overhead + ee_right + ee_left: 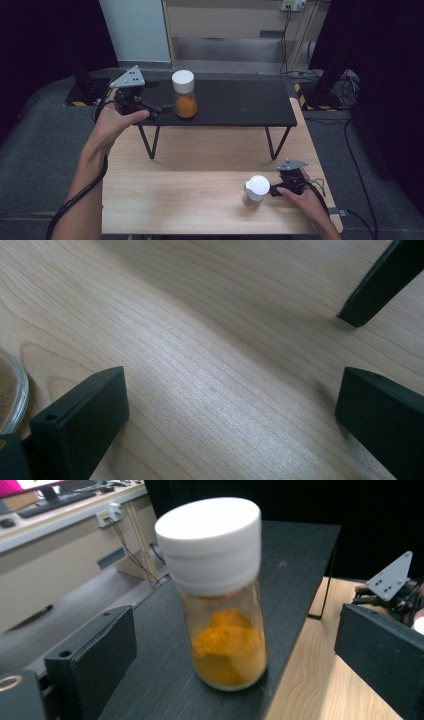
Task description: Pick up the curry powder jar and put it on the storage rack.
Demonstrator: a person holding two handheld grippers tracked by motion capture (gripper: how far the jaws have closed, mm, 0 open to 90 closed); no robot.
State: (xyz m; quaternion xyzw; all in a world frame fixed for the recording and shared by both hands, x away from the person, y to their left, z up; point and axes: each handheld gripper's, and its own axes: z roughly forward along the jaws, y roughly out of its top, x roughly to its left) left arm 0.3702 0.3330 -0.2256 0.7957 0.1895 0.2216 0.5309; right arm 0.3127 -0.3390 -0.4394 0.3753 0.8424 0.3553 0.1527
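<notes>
A glass jar of orange powder (185,97) with a white lid stands upright on the black shelf (240,102). My left gripper (162,107) is held just to its left, pointing at it. In the left gripper view the jar of orange powder (220,595) stands ahead between the wide-apart jaws, and my left gripper (230,630) is open, not touching it. A second white-lidded jar (256,190) of pale powder stands on the wooden table (190,175). My right gripper (274,190) sits right beside it, open (230,390); the jar's glass edge (10,390) lies outside the left jaw.
The black shelf stands on thin legs (149,142) over the back half of the table; one leg foot (375,285) is close ahead of my right gripper. Cables (350,150) run along the floor at right. My right gripper's grey plate (392,577) appears beyond the shelf edge.
</notes>
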